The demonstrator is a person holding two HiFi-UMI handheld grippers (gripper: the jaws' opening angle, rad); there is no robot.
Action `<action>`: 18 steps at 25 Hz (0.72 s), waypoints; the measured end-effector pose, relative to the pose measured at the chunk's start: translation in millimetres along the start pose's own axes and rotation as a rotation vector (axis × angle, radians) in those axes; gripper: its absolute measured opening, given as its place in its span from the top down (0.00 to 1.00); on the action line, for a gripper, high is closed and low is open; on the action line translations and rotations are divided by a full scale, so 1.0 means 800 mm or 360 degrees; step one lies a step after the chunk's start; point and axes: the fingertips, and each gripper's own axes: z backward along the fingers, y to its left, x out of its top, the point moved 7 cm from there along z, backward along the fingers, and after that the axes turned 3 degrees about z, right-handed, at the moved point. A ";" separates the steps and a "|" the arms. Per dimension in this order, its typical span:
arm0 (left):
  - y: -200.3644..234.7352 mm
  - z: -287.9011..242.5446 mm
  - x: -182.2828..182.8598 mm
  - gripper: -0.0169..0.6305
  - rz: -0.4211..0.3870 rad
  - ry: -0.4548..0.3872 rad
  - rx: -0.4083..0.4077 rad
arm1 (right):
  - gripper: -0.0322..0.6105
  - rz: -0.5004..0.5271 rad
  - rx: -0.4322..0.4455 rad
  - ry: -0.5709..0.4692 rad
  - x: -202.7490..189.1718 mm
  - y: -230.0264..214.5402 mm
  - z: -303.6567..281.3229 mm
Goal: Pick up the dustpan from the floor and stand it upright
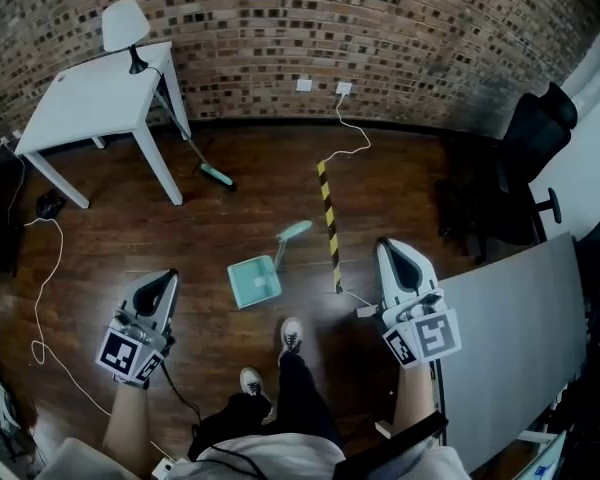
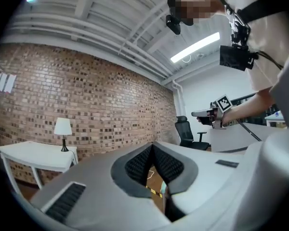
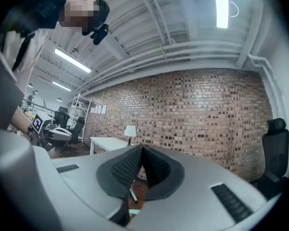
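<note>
In the head view a mint-green plastic dustpan [image 1: 254, 281] lies on the dark wooden plank floor [image 1: 130, 238], its long handle running toward 1 o'clock, just beyond the person's white shoes [image 1: 291, 336], at their 11 o'clock. Neither tool touches it. The left gripper [image 1: 166, 280] hangs well apart at the dustpan's 9 o'clock and the right gripper [image 1: 388, 248] at its 3 o'clock, both pointing toward 12 o'clock. In the left gripper view, the left gripper [image 2: 152, 147] has its ribbed black pads pressed together at the tips with nothing between them; the right gripper [image 3: 142, 150] is likewise closed and empty in its own view. A yellow-and-black striped strip [image 1: 329, 224] lies on the floor at the dustpan's 2 o'clock. A broom with a green head [image 1: 216, 174] rests at 11 o'clock, leaning by a white rectangular table [image 1: 85, 100] that carries a white-shaded lamp [image 1: 126, 26]. A brown brick wall [image 1: 380, 28] closes the 12 o'clock side, and a black office chair [image 1: 535, 133] stands at 2 o'clock.
</note>
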 end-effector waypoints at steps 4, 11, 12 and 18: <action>0.000 0.040 0.054 0.97 0.0030 -0.0086 0.0145 | 0.95 0.0111 -0.0033 -0.0103 0.061 0.012 0.021; -0.034 0.046 0.096 0.97 -0.0025 -0.0130 0.0205 | 0.95 0.0020 -0.0071 -0.0137 0.076 0.029 0.055; -0.037 0.045 0.097 0.97 -0.0039 -0.0128 0.0202 | 0.95 0.0004 -0.0058 -0.0136 0.074 0.035 0.057; -0.062 0.038 0.101 0.97 -0.0071 -0.0098 0.0204 | 0.95 -0.0105 0.0000 -0.0109 0.061 0.053 0.060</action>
